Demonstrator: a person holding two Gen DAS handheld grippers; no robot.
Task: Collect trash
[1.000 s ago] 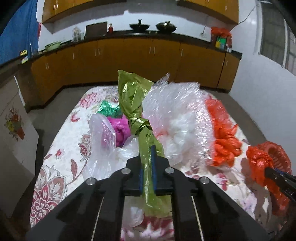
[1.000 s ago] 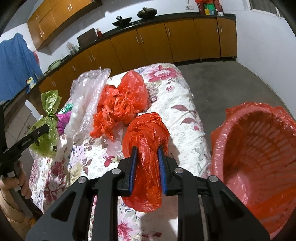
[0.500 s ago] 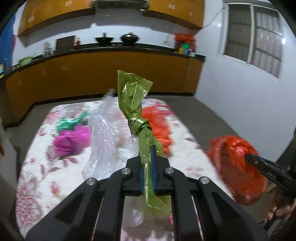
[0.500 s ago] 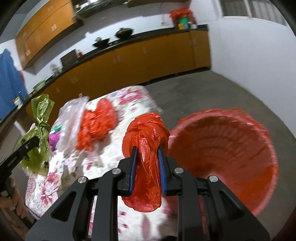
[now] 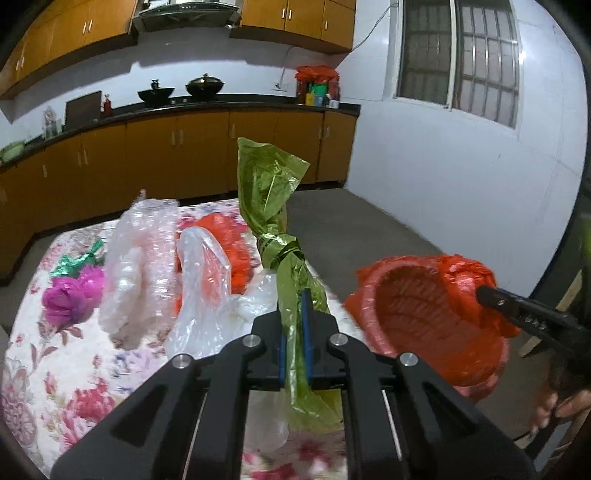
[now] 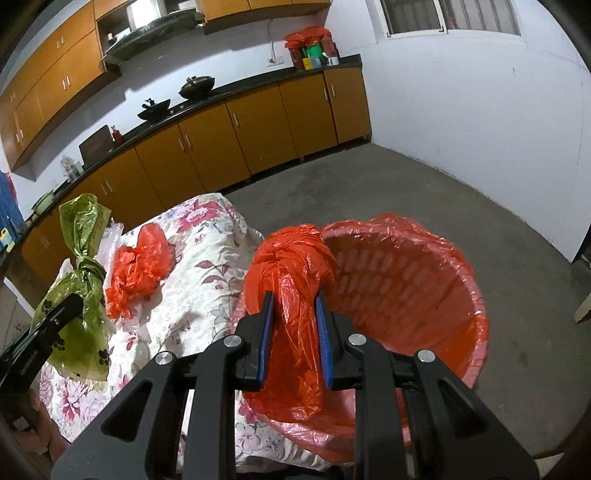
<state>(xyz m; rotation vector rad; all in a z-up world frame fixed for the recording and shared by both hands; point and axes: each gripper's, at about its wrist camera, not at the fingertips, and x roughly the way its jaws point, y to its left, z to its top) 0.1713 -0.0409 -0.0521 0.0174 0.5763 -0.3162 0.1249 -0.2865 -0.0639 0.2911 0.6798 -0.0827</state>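
Red bag [image 6: 291, 266] in right tongs [image 6: 293, 314] (basket [image 6: 469, 295] beside).

Orange cabinets [image 5: 192, 158] ran along the far wall under a dark counter [image 5: 221, 105]. On the counter stood 2 woks [image 5: 205, 86], a dark board [image 5: 83, 109] and a small red bottle [image 5: 107, 105] to their left, and a cluster of red and green containers [image 5: 317, 86] at the right end. Upper cabinets [image 5: 295, 16] hung above, with a hood [image 5: 184, 14] between them. A barred window [image 5: 458, 59] sat in the white right wall. The floor [image 6: 424, 192] was bare grey concrete. A floral cloth [image 6: 207, 266] covered the near table.
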